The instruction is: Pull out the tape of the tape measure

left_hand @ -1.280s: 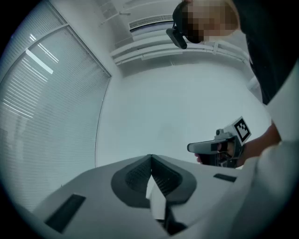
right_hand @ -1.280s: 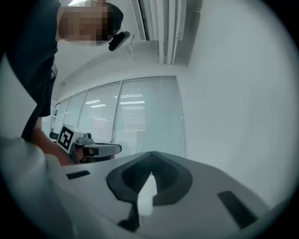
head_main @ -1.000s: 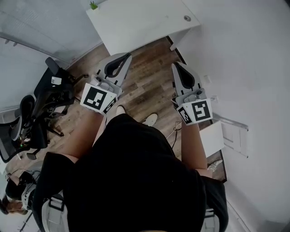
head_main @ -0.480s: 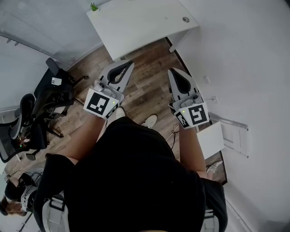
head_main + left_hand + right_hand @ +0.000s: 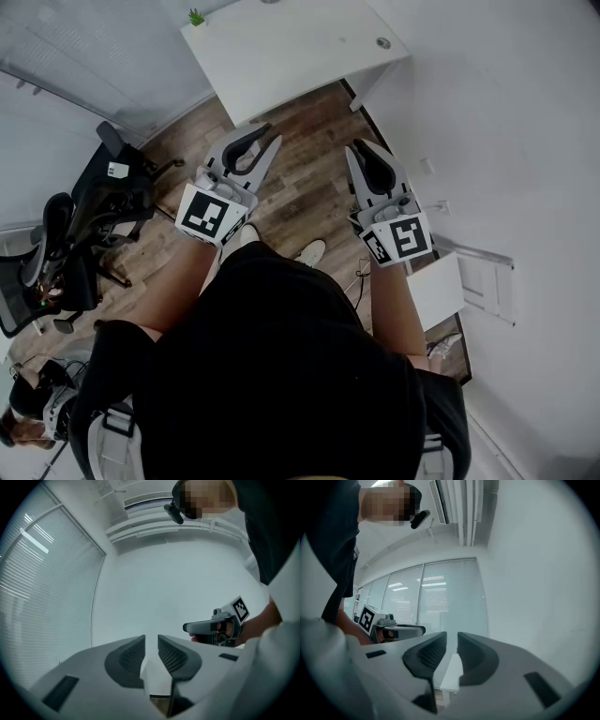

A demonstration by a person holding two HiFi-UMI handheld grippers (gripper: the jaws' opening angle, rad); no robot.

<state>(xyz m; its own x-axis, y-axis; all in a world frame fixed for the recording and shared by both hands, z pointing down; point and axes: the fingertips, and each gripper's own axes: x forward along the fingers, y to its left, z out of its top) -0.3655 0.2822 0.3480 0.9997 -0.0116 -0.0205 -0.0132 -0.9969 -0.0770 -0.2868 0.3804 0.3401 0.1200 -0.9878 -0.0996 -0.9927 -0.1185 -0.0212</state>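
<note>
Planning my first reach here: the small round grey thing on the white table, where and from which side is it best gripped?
Too small to identify, the round grey thing lies alone near the white table's right front corner. Grip across its round sides, coming from the near edge, probably with the right claw, whose jaws have just been opening a little, nothing between them.

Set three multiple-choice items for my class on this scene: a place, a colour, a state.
1. The plant stands: A on a far corner of the table; B on a windowsill; C on a shelf.
2. The floor is: A grey carpet; B brown wood; C white tile.
3. The left gripper and right gripper have fingers: A clamped on tape; B slightly apart, empty; C wide around a cup.
A: green leaves at the tabletop's corner. B: brown planks show. B: the fingers have just been opening, nothing between them.
</note>
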